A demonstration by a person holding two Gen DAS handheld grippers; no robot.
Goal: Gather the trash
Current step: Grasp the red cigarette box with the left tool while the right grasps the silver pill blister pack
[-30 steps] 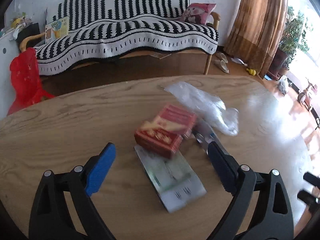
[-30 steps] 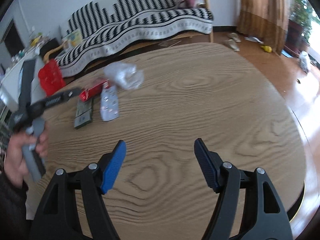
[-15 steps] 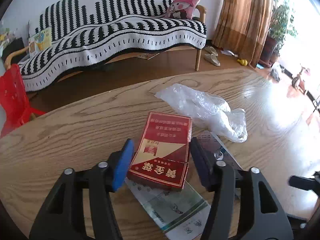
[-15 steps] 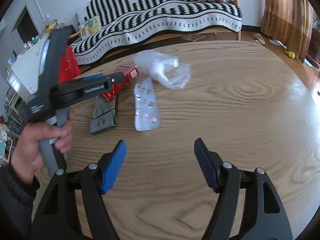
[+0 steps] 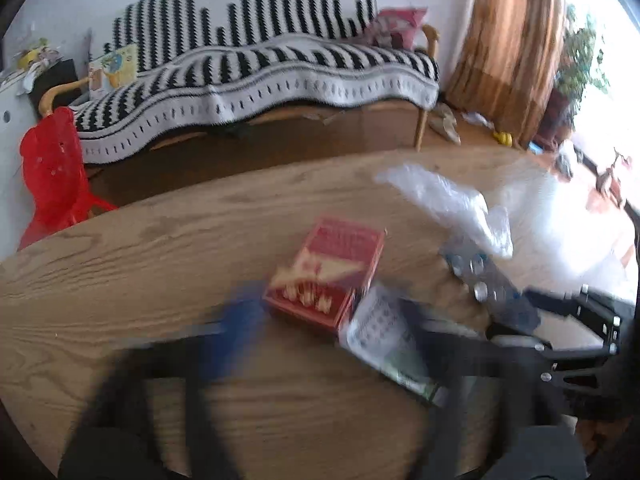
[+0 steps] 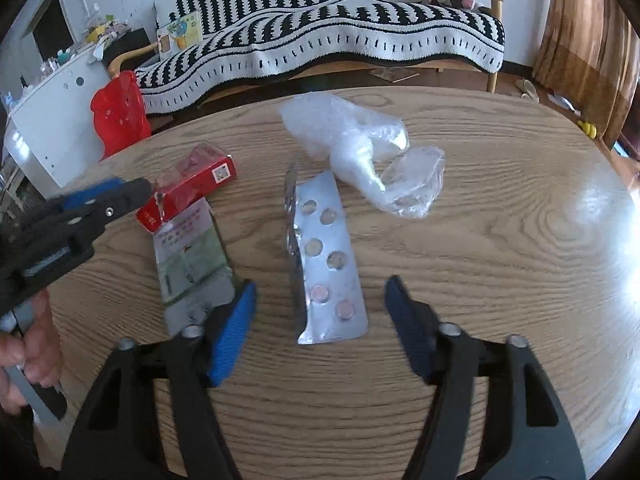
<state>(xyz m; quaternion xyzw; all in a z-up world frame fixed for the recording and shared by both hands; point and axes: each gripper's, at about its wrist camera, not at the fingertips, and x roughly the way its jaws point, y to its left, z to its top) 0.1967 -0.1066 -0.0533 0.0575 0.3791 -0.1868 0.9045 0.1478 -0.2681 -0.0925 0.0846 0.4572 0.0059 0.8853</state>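
A red cigarette box (image 5: 326,272) (image 6: 188,188) lies on the round wooden table (image 6: 500,240), partly on a flat green-and-white packet (image 6: 192,264) (image 5: 384,340). A silver pill blister (image 6: 328,264) (image 5: 476,276) lies beside them, with a crumpled clear plastic bag (image 6: 360,148) (image 5: 452,204) behind it. My left gripper (image 5: 324,320) is blurred; its fingers stand on either side of the red box's near end. My right gripper (image 6: 320,316) is open, its fingers either side of the blister's near end, just above the table.
A striped sofa (image 6: 320,32) stands behind the table. A red plastic bag (image 6: 118,112) hangs at the left by a white cabinet (image 6: 48,120). Curtains (image 5: 516,40) and plants are at the right.
My right gripper has moved left and forward to the pill blister. My left gripper, which was closing around the red box, is now blurred and has shifted; the box looks tilted.
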